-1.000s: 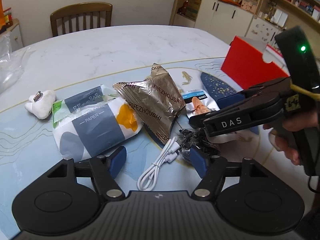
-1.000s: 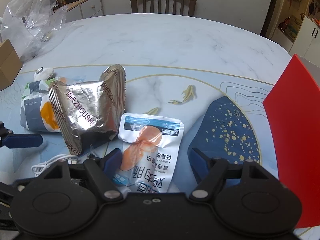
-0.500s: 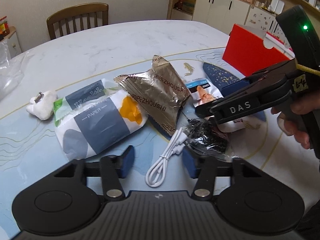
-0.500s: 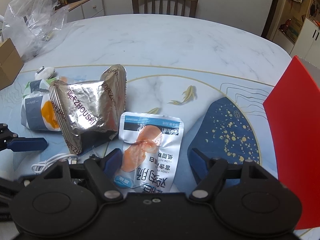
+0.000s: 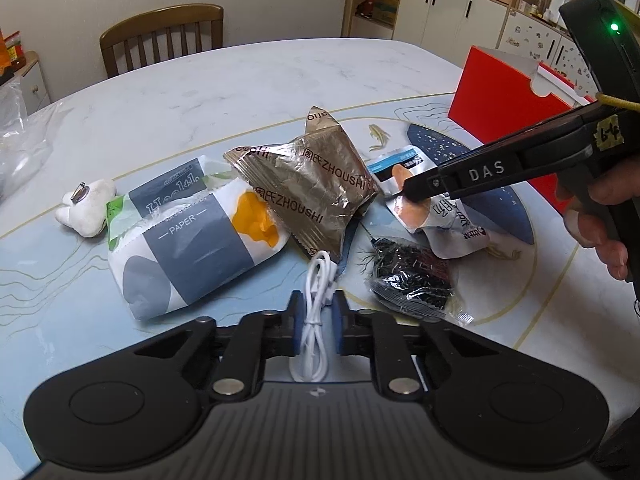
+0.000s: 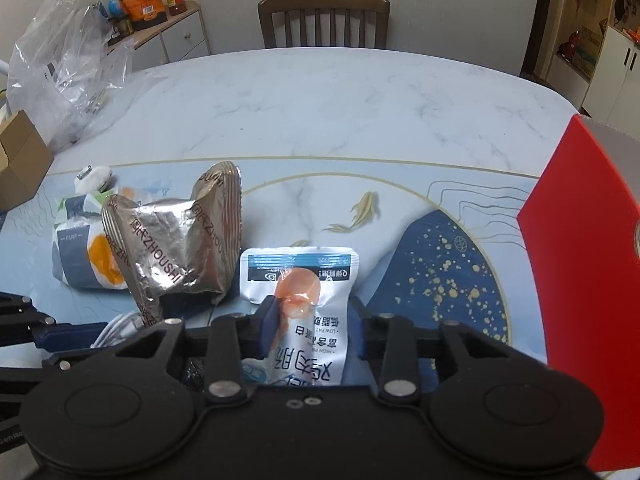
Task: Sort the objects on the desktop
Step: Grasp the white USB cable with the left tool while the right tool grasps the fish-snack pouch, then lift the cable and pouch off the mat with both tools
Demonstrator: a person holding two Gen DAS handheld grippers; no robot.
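A coiled white cable lies at the near edge of the mat; my left gripper is closing its jaws on the coil, and the blue pads press both sides of it. A white snack pouch with an orange picture is pinched between the pads of my right gripper, whose jaws are closing tight on its middle. In the left wrist view the right gripper lifts the pouch a little. A silver foil pack and a tissue pack lie to the left.
A black bag of small bits lies just right of the cable. A white plush charm sits far left. A red box stands at the right, a clear plastic bag and a cardboard box far left.
Both grippers went from wide open to shut: the left on the white cable, the right on the snack pouch, whose near end now rises off the mat.
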